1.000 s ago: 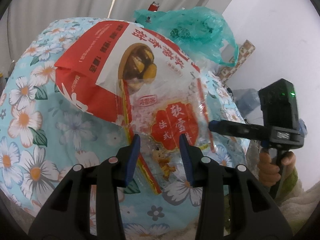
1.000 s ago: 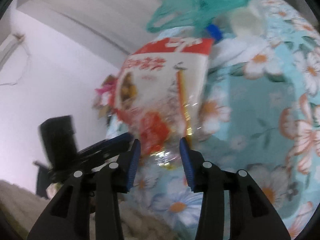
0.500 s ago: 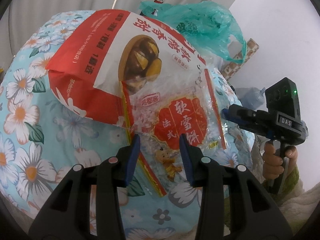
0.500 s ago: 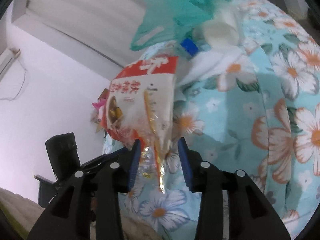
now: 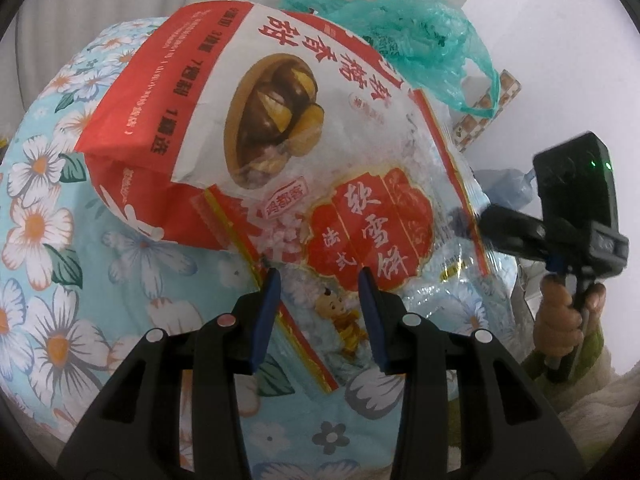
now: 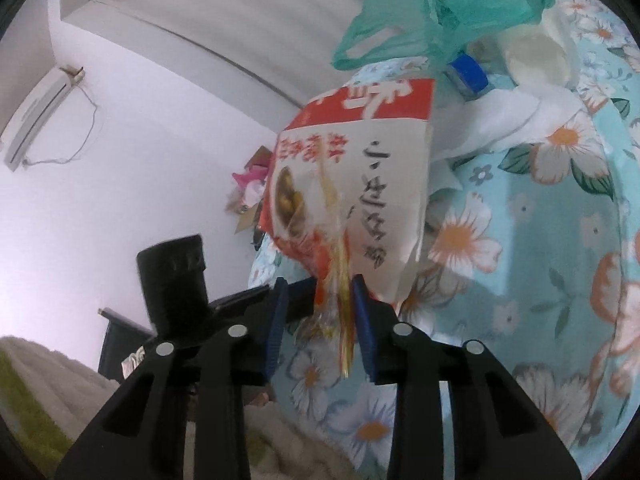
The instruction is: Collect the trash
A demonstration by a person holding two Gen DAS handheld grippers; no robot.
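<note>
A red-and-white paper snack bag (image 5: pixel 192 92) lies on a floral blue quilt (image 5: pixel 44 240), overlapping a clear wrapper with a red label (image 5: pixel 372 232). My left gripper (image 5: pixel 318 276) is open just over the wrapper's near end, with the cartoon print showing between its fingers. In the right wrist view the bag (image 6: pixel 384 184) stands edge-on. My right gripper (image 6: pixel 318 284) is closing around the wrapper's gold-striped edge (image 6: pixel 340 304), which hangs between the pads without being squeezed. The right gripper (image 5: pixel 468 220) reaches the wrapper's right edge; a hand holds its handle.
A teal plastic bag (image 5: pixel 404 36) sits behind the snack bag. A white cup (image 6: pixel 536 56), a blue bottle cap (image 6: pixel 468 72) and white tissue (image 6: pixel 496 120) lie on the quilt beside it. A white wall rises on one side, with beige fuzzy bedding (image 6: pixel 52 392) below.
The right gripper has swung in onto the wrapper's edge, which now hangs between its narrowing jaws. The snack bag looms larger in the left wrist view; the left jaws keep the same gap.
</note>
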